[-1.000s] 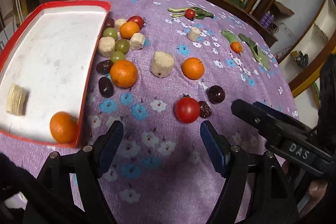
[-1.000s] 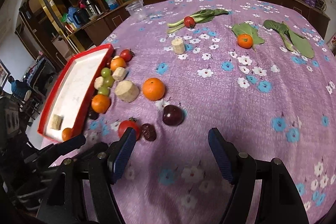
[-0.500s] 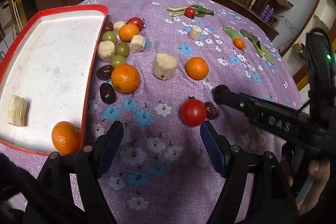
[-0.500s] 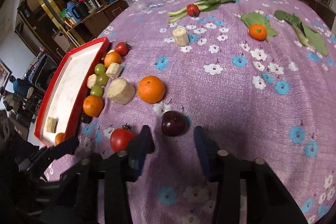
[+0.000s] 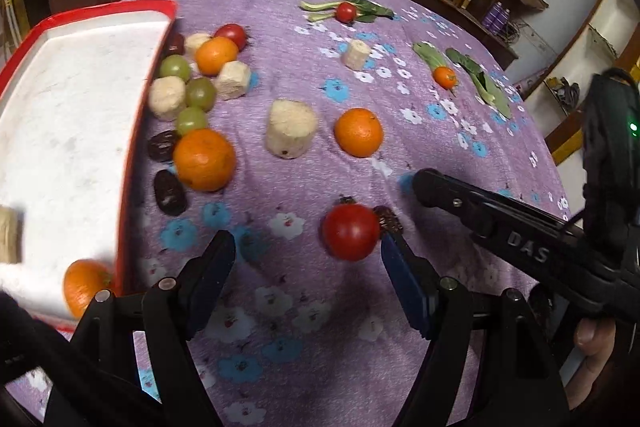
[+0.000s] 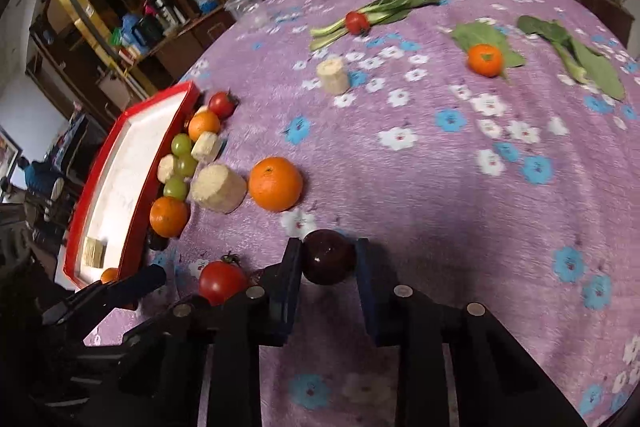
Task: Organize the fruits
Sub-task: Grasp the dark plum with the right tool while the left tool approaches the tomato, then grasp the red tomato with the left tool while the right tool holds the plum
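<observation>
Right gripper jaws just closing, pinching dark plum

Both tools are black plastic. The left gripper has dark blue pads on angular arms with silver pivot screws. The right gripper matches it; its side bears pale "DAS" lettering, and a green light glows on its housing behind.

Fuzzy cloth tablecloth, glossy plum
</observation>
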The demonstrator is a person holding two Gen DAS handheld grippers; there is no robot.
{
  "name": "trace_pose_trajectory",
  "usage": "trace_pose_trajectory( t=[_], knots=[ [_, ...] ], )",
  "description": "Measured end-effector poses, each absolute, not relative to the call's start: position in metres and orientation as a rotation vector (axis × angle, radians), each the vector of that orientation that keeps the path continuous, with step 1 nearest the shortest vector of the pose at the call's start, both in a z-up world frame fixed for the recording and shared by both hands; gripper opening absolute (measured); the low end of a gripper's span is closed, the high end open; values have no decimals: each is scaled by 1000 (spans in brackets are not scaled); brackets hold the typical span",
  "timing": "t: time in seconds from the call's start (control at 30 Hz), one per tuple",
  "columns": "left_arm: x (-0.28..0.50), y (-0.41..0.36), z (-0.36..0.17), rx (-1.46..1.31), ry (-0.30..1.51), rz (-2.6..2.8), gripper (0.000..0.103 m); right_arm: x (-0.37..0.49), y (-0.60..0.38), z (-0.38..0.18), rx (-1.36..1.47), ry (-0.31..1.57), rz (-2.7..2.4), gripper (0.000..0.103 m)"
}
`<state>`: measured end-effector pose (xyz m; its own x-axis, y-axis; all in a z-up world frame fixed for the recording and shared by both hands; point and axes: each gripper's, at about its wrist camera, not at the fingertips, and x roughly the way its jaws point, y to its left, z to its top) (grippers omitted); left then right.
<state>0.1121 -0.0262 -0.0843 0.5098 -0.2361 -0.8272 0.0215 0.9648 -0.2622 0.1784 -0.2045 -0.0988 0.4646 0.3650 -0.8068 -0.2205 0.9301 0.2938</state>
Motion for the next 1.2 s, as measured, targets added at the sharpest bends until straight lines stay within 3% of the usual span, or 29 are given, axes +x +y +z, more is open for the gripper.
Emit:
trace_pose_trajectory(
  t=[0.2, 0.33, 0.4, 0.43, 1.2],
  knots=[
    [121, -42, -90, -159, 1042, -160, 70, 172, -218, -92, 186, 1006, 352, 27],
    [121, -44, -93, -148, 1033, -153, 56, 171, -220, -92, 193, 1003, 356, 27],
    [119, -46, -92, -158, 1025, -173, 42, 169, -220, -91, 197, 998, 360, 27],
    [119, -47, -92, -163, 1019, -193, 31, 168, -221, -91, 199, 995, 360, 27],
    [68, -31, -49, -234, 930, -196, 29, 114, -201, -50, 181, 934, 409, 27]
  ],
)
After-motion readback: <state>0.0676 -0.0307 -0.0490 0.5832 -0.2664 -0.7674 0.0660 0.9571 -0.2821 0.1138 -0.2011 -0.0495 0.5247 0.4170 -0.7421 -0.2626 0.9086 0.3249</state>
